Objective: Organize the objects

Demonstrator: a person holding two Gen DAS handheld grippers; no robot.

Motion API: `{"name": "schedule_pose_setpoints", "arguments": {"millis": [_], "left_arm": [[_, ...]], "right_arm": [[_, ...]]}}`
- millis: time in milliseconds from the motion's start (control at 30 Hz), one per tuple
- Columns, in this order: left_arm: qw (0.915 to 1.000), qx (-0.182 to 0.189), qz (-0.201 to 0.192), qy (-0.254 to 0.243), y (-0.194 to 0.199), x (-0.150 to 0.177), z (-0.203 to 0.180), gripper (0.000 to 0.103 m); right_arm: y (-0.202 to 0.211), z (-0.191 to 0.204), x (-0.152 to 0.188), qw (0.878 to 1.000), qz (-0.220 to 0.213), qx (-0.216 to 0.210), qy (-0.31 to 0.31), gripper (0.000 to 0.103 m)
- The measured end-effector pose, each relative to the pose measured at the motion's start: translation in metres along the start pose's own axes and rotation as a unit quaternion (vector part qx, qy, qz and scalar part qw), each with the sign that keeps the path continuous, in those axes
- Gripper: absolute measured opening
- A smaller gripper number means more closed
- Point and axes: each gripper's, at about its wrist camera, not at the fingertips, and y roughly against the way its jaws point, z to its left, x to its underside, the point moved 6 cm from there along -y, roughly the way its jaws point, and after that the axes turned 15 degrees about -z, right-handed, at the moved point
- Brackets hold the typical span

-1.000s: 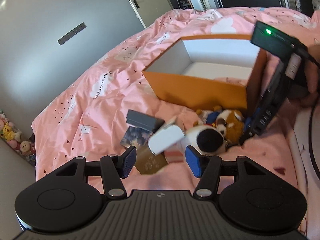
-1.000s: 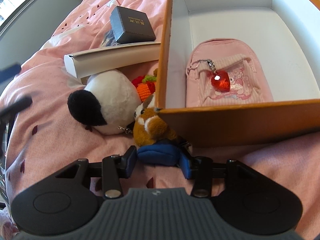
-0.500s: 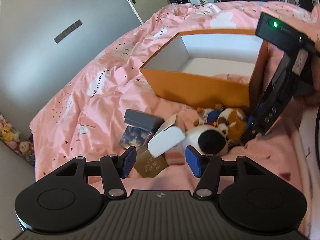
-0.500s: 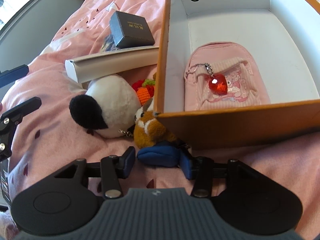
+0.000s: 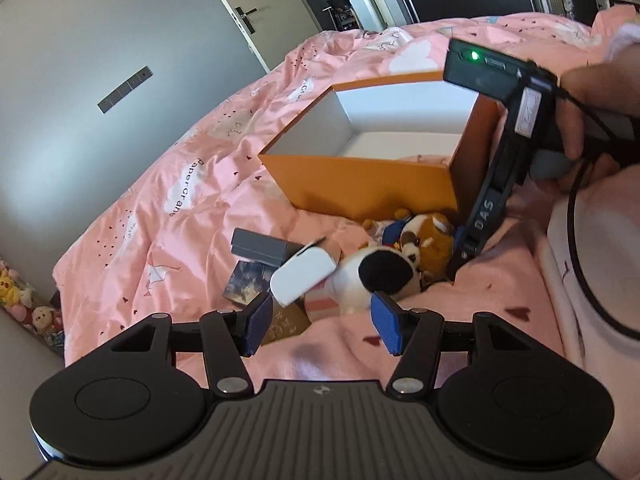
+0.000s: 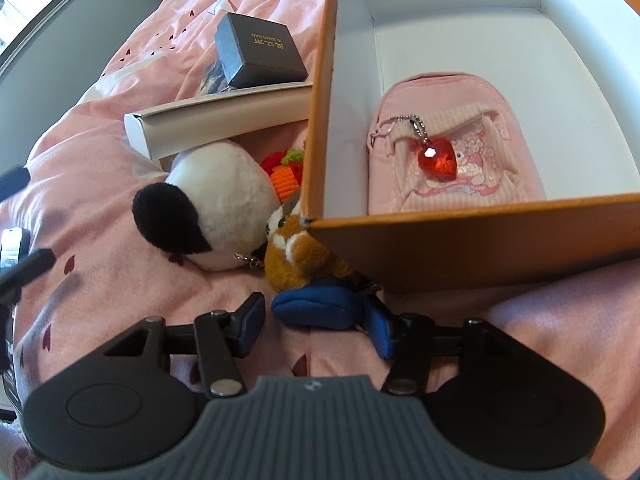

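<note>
**Right tool poised at the blue plush, box waiting just behind**

Your right gripper points steeply down at a small dark-blue stuffed fabric piece lying on the bedcover. Its jaws stand moderately apart with the blue piece between them; one pad sits against it, the other shows a gap, so it is not gripped. That piece seems joined to the brown-and-white plush animal, which is tucked against the near corner of the orange cardboard box with white lining. To do this well, centre the blue piece, close firmly, then lift clear of the wall before carrying over it, since the plush may drag.

Your left gripper hovers with jaws wide and empty, above a white rounded-end carton. Just beyond lie a round white plush with a black patch and a grey lidded gift box.

Inside the orange box rests a pink fabric pouch with a red heart charm.

Everything sits on a rumpled pink patterned duvet. Further off are a grey door and a dark doorway.
</note>
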Motion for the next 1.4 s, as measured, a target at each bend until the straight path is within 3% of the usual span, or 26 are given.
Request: {"name": "schedule_pose_setpoints", "arguments": {"millis": [233,367,533,633,900,1400], "left_arm": [[0.9993,-0.012,0.019,-0.03,-0.011,0.014,0.006,0.067],[0.9995,-0.029,0.013,0.007,-0.017,0.003,0.034,0.067],[0.9992,-0.038,0.009,0.01,-0.022,-0.009,0.042,0.067],[0.999,-0.025,0.013,0.034,-0.023,-0.013,0.042,0.067],[0.9996,0.016,0.02,0.011,-0.009,-0.009,0.023,0.067],[0.999,0.018,0.039,-0.006,-0.015,0.012,0.007,0.067]], "right_arm": [[-0.001,-0.001,0.001,1.0,0.002,0.002,0.004,0.056],[0.0,-0.002,0.001,1.0,0.001,0.003,0.004,0.056],[0.001,-0.002,0.001,1.0,0.0,0.002,0.004,0.056],[0.001,-0.001,-0.001,1.0,-0.004,-0.002,0.001,0.056],[-0.002,-0.001,-0.003,1.0,-0.002,-0.006,-0.002,0.056],[0.001,-0.004,-0.005,1.0,-0.01,-0.008,-0.015,0.057]]}}
